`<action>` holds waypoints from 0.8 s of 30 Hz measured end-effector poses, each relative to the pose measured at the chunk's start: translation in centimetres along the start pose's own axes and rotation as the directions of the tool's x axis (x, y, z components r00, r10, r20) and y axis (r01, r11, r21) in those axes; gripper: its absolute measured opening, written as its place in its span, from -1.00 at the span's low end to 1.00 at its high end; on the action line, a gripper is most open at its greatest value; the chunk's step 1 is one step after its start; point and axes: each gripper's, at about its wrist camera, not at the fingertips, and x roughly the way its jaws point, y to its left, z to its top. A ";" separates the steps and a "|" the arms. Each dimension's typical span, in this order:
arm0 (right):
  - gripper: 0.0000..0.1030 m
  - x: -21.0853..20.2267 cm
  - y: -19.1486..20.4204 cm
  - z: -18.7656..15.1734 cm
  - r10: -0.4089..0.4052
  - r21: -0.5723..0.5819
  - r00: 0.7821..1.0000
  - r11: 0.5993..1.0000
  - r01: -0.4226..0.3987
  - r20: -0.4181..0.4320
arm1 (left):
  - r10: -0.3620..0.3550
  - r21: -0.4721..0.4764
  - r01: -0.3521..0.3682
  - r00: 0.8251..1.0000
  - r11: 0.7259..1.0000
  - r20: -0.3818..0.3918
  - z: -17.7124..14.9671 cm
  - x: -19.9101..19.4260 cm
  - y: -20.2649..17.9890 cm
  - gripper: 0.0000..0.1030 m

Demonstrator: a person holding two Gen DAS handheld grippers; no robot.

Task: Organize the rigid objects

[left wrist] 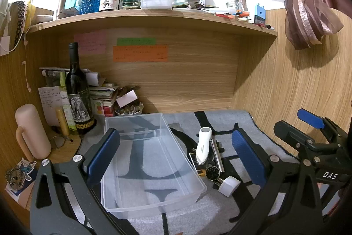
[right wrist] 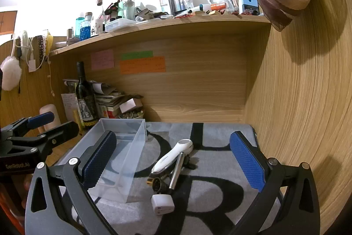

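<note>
A clear plastic bin (left wrist: pixel 184 171) (right wrist: pixel 134 160) sits empty on the grey mat. Right of it lies a small pile: a white handheld device (left wrist: pixel 203 144) (right wrist: pixel 171 156), a metal cylinder (left wrist: pixel 216 155) (right wrist: pixel 176 171), a round black-and-gold piece (left wrist: pixel 212 173) (right wrist: pixel 156 184) and a white charger plug (left wrist: pixel 228 185) (right wrist: pixel 163 204). My left gripper (left wrist: pixel 176 160) is open above the bin's near side, holding nothing. My right gripper (right wrist: pixel 173 166) is open, with the pile between and beyond its fingers, holding nothing. The right gripper also shows in the left wrist view (left wrist: pixel 312 124), and the left gripper in the right wrist view (right wrist: pixel 44 122).
A dark wine bottle (left wrist: pixel 78 89) (right wrist: pixel 85 96), a pink mug (left wrist: pixel 33 131), a stack of books and papers (left wrist: pixel 103 94) and a small bowl (left wrist: pixel 128 109) crowd the desk's left back corner. Wooden walls close the back and right. A cluttered shelf (left wrist: pixel 154 14) runs overhead.
</note>
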 end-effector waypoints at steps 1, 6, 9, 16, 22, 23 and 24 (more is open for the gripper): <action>1.00 0.0 0.0 0.0 0.000 0.000 1.000 1.000 0.000 0.000 | 0.000 0.002 0.000 1.000 1.000 0.002 -0.1 0.0 0.0 1.00; 1.00 0.0 -0.1 0.0 0.000 0.000 1.000 1.000 0.000 0.000 | 0.002 0.003 -0.002 1.000 1.000 0.005 -0.1 0.0 -0.1 1.00; 1.00 0.0 -0.1 0.0 0.001 0.001 1.000 1.000 -0.001 -0.001 | 0.001 0.003 -0.001 1.000 1.000 0.003 -0.1 0.0 0.0 1.00; 1.00 -0.1 -0.1 0.0 0.000 0.001 1.000 1.000 0.000 -0.002 | -0.003 0.001 0.003 1.000 1.000 0.001 0.2 0.0 -0.1 1.00; 1.00 0.0 -0.2 0.1 0.001 0.002 1.000 1.000 -0.001 -0.003 | -0.004 0.000 0.004 1.000 1.000 0.001 0.1 0.0 -0.1 1.00; 1.00 0.0 -0.1 0.2 0.002 0.002 1.000 1.000 -0.002 -0.003 | -0.005 0.000 0.005 1.000 1.000 0.000 0.2 0.0 -0.2 1.00; 1.00 0.0 -0.1 -0.1 0.002 0.002 1.000 1.000 -0.002 -0.003 | -0.004 0.000 0.004 1.000 1.000 0.000 0.2 0.0 -0.2 1.00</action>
